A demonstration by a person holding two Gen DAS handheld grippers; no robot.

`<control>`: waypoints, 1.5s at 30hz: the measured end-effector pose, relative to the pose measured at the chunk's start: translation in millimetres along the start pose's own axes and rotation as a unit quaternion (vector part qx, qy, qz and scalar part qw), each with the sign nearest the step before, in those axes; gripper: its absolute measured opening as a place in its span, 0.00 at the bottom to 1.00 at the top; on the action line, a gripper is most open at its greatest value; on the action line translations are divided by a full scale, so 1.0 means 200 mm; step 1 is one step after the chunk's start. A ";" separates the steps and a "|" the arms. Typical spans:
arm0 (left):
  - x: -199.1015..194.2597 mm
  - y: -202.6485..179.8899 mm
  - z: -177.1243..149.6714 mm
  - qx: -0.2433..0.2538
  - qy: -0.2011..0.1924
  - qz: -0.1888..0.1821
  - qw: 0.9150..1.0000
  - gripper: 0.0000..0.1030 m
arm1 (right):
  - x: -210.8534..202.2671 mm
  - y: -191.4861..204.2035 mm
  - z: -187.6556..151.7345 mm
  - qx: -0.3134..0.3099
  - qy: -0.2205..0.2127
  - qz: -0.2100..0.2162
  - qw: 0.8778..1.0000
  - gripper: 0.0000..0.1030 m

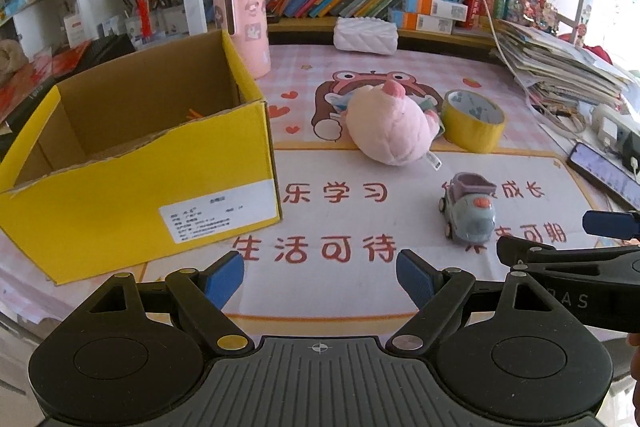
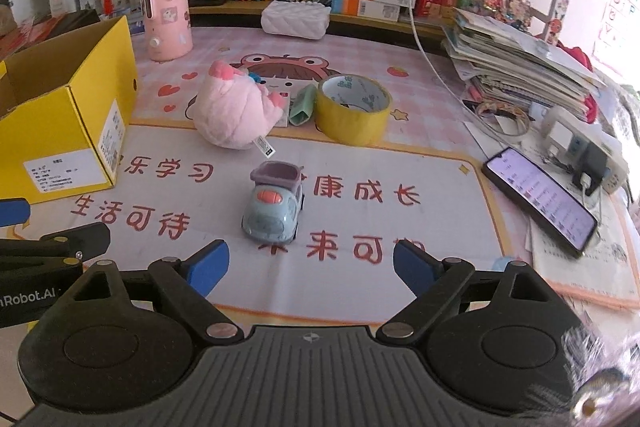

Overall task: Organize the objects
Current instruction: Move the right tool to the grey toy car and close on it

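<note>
- I am holding the left hand-held gripper (image 1: 320,277) above the near desk (image 1: 340,307), jaws standing apart with nothing between them.
- I am keeping the right hand-held gripper (image 2: 311,267) spread wide too, empty, just near of the toy car (image 2: 274,207).
- The pink plush pig (image 2: 236,107) is lying farther back, with the yellow tape roll (image 2: 353,109) to its right.
- The yellow cardboard box (image 1: 140,163) is sitting open at the left.
</note>
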State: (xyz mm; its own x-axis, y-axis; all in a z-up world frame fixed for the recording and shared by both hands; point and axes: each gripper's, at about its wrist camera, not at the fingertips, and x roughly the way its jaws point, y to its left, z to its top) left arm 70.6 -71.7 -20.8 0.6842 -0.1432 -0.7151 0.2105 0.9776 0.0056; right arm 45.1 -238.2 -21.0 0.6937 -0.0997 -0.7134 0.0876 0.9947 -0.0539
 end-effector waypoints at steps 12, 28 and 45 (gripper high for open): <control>0.07 -0.07 0.08 -0.002 0.005 0.022 1.000 0.83 | 0.17 -0.06 0.14 -0.010 0.009 0.069 0.998 0.64; 0.13 -0.15 0.10 -0.001 0.025 0.053 0.998 0.83 | 0.45 -0.07 0.19 -0.021 0.076 0.140 0.987 0.49; 0.30 -0.35 0.29 -0.001 -0.002 0.026 1.000 0.83 | 0.37 -0.40 0.33 -0.005 -0.008 0.125 0.992 0.37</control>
State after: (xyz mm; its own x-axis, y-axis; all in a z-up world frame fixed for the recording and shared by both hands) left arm 138.3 -157.7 -23.2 0.6971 -0.0922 -0.7110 0.1723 0.9842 0.0413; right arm 137.1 -325.9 -22.9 0.7037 0.1501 -0.6945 -0.0953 0.9885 0.1170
